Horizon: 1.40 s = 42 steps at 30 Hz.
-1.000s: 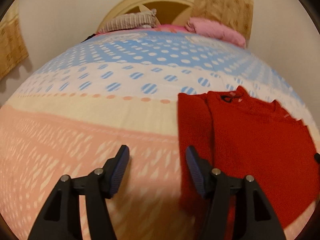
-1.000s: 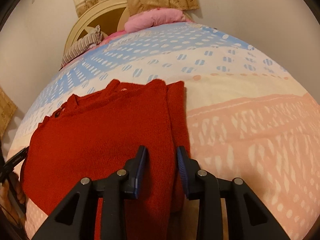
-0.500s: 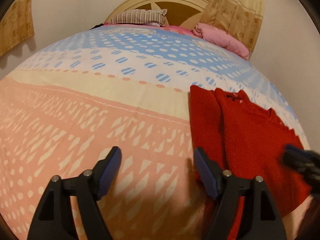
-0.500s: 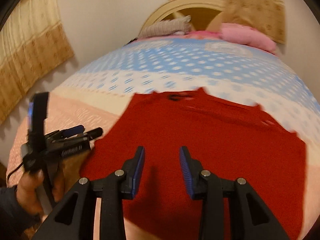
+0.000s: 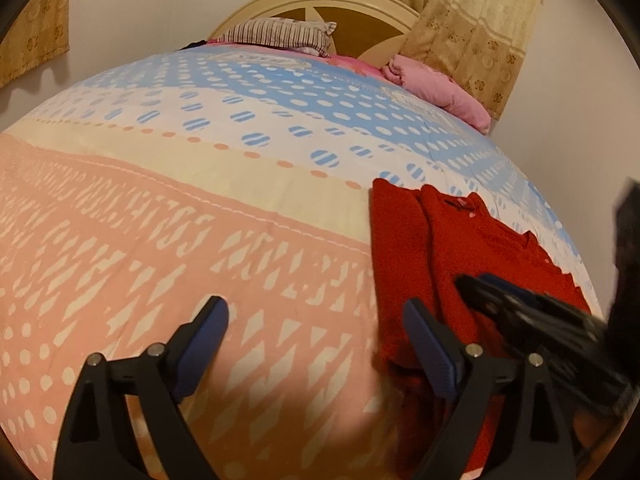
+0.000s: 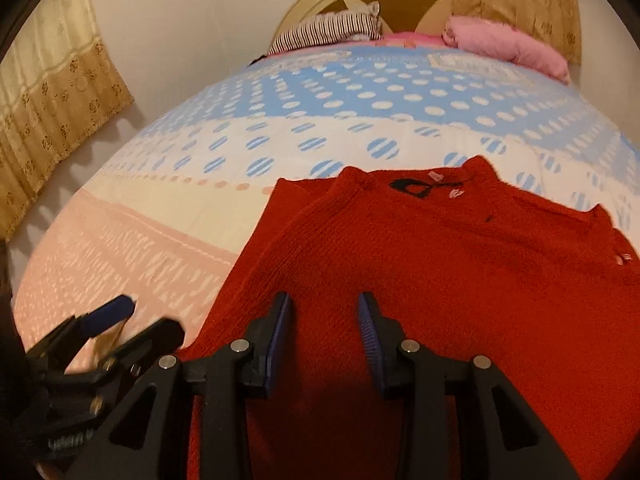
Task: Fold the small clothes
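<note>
Your red sweater (image 6: 460,280) lies flat on the bed (image 5: 200,208), neckline toward the headboard, its left sleeve folded in along the body; it is fuzzy knit with a small black mark at the collar. Your right gripper (image 6: 323,336) hangs over its lower middle, fingers partly apart, gripping nothing. Your left gripper (image 5: 316,352) is opening wide over bare bedspread, nothing between the fingers, the sweater's left edge just beside its right finger.
</note>
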{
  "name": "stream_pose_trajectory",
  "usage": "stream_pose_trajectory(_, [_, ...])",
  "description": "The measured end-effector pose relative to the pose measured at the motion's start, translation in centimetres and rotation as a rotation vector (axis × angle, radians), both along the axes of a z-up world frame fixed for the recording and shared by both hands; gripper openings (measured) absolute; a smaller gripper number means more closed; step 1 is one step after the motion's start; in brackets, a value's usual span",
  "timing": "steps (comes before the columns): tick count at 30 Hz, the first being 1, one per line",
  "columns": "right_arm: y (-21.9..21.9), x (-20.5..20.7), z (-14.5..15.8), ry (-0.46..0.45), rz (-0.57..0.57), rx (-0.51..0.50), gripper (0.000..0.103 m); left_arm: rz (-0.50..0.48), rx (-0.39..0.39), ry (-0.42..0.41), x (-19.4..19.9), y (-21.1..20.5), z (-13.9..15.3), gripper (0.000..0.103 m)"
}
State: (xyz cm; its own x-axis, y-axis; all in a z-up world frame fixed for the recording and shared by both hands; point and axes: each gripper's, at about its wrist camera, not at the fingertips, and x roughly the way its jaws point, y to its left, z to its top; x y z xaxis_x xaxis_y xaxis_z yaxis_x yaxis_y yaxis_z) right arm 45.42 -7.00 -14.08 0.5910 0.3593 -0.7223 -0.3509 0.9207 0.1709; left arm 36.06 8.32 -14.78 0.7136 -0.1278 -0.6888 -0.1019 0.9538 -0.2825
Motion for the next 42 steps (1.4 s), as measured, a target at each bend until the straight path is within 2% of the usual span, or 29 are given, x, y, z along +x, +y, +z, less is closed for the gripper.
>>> stream_pose_trajectory(3, [-1.5,-2.2,0.7,-0.006,0.009,0.045,0.037,0.004,-0.022,0.002,0.0,0.4,-0.1,0.092])
stream_pose_trajectory(7, [-3.0,-4.4,-0.9,-0.001,0.005,-0.050,0.037,-0.001,0.005,0.005,0.1,-0.1,-0.1,0.092])
stream_pose_trajectory(8, [-3.3,-5.0,-0.8,-0.026,0.014,-0.048,0.037,-0.002,0.013,0.004,0.1,-0.2,-0.1,0.092])
stream_pose_trajectory(12, [-4.5,-6.6,-0.3,-0.015,-0.014,-0.032,0.037,-0.004,0.035,0.007,0.0,-0.4,-0.1,0.092])
stream_pose_trajectory(19, [-3.7,-11.1,0.1,-0.066,0.037,-0.097,0.039,-0.020,0.076,0.018,0.1,-1.0,-0.1,0.092])
stream_pose_trajectory(21, [-2.9,-12.4,0.2,-0.088,0.079,-0.121,0.045,-0.025,0.085,0.021,0.2,-1.1,-0.1,0.095])
stream_pose_trajectory(24, [-1.1,-13.9,0.3,-0.139,0.147,-0.184,0.047,-0.029,0.095,0.023,0.2,-1.2,-0.1,0.095])
stream_pose_trajectory(28, [1.0,-14.8,-0.3,-0.177,0.181,-0.269,0.047,-0.033,0.095,0.027,0.2,-1.1,-0.1,0.095])
stream_pose_trajectory(34, [2.0,-14.6,-0.8,-0.171,0.197,-0.299,0.048,-0.041,0.095,0.034,0.3,-1.3,-0.2,0.095])
stream_pose_trajectory(42, [3.7,-13.8,-1.6,-0.189,0.187,-0.390,0.048,-0.083,0.099,0.044,0.8,-1.8,-0.3,0.095])
